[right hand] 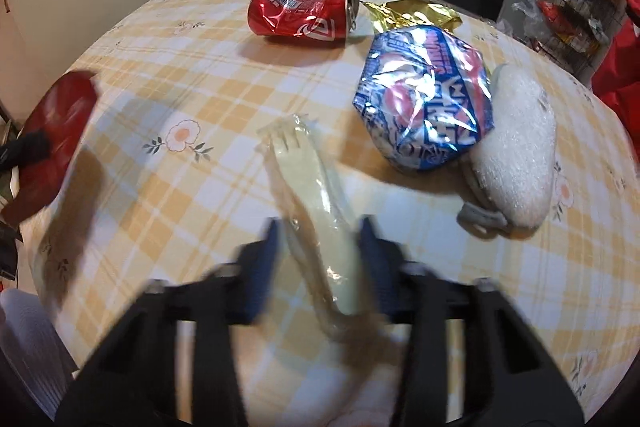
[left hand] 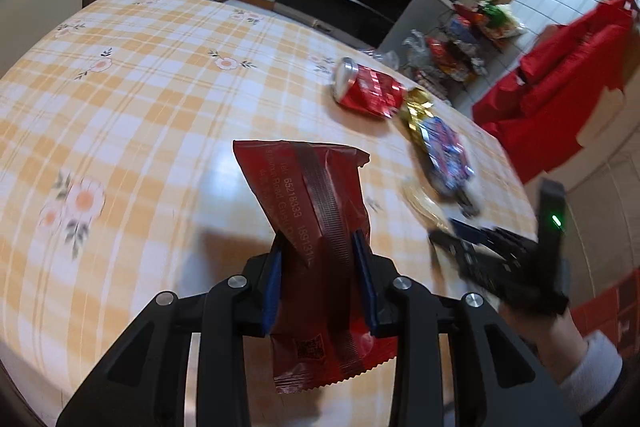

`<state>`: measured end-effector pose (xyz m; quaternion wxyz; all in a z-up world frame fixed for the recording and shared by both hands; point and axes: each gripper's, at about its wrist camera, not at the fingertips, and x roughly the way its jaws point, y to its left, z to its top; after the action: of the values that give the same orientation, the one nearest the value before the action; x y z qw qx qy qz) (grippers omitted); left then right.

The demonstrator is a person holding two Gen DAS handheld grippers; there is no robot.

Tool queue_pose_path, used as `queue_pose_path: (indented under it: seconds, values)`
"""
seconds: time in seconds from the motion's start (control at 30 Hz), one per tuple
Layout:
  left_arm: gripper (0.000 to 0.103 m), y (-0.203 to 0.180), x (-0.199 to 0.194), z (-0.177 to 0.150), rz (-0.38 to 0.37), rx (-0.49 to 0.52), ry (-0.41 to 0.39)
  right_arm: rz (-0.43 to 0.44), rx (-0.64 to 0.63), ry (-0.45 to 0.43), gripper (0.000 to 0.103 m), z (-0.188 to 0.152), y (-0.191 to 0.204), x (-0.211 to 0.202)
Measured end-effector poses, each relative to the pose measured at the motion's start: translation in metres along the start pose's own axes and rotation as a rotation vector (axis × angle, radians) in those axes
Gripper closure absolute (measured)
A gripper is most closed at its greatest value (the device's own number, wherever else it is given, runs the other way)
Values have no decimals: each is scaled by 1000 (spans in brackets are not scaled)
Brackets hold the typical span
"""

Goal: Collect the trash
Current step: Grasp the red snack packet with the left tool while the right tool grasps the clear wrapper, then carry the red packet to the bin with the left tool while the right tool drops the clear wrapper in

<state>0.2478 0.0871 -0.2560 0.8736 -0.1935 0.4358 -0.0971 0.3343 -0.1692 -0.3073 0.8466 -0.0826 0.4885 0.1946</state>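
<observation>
Mid-pickup: our left tool (left hand: 320, 281) held a red wrapper (left hand: 316, 227) above the bench (left hand: 140, 107); our right tool (right hand: 320, 259) straddled a wrapped fork (right hand: 312, 195) (grip uncertain, blurred). Can (right hand: 302, 11) and blue packet (right hand: 424, 99) remained; next we needed a bin.

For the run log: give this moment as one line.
left gripper: shut on red wrapper | right gripper: around wrapped plastic fork, grip unclear | on table: crushed can, blue wrapper
</observation>
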Motion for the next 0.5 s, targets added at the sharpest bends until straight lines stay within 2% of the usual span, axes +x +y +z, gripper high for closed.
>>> queue_pose_path:
  seconds: [0.2,0.3,0.5]
  values:
    - [71,-18,-46,-29,-87,9,-12,80,149,-66,84,-41,-5,-43]
    - [71,-30,-74,-45,-100,23,-40,139,235,-124,84,-68,-2,-77]
    - [71,-46,-109,-80,-122,43,-49,167,237,-203,85,-103,18,-138]
